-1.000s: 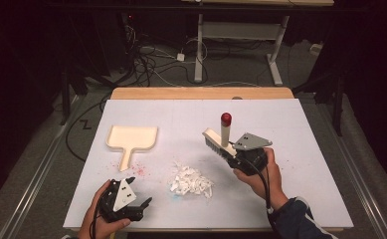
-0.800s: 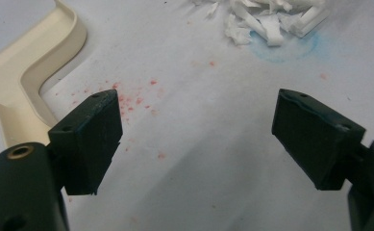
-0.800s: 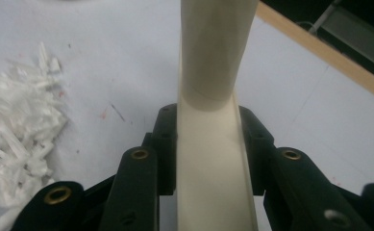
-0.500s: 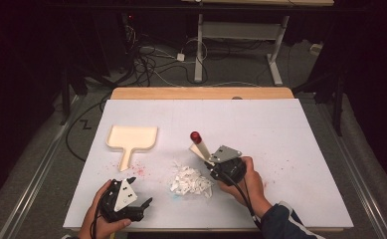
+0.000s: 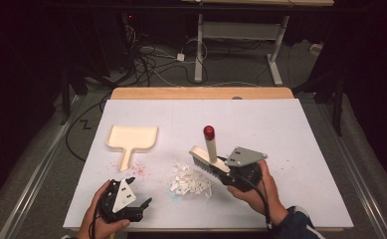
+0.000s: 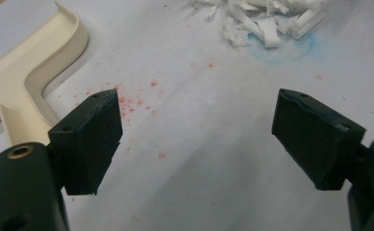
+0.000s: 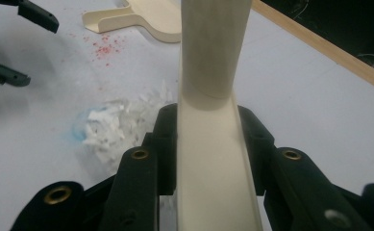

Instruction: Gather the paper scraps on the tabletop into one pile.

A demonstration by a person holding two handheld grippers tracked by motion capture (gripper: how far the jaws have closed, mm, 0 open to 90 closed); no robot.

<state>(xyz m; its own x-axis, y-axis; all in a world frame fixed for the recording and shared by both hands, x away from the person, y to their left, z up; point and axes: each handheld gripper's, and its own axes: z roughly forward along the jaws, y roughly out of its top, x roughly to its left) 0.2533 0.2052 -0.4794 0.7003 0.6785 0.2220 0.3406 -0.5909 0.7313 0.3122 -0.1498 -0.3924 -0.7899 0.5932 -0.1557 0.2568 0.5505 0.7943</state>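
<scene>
The right gripper (image 5: 231, 172) is clamped on a cream brush (image 5: 208, 157) (its handle has a red tip), and the bristles sit just beside the pile of white paper bits (image 5: 190, 181) in the middle of the white table (image 5: 300, 129). The left gripper (image 5: 136, 206) rests near the front edge, jaws wide apart, holding nothing. The cream dustpan (image 5: 130, 139) lies well to the left

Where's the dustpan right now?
In the high view the cream dustpan lies flat on the table's left half, beyond the left gripper and left of the white scraps.
</scene>
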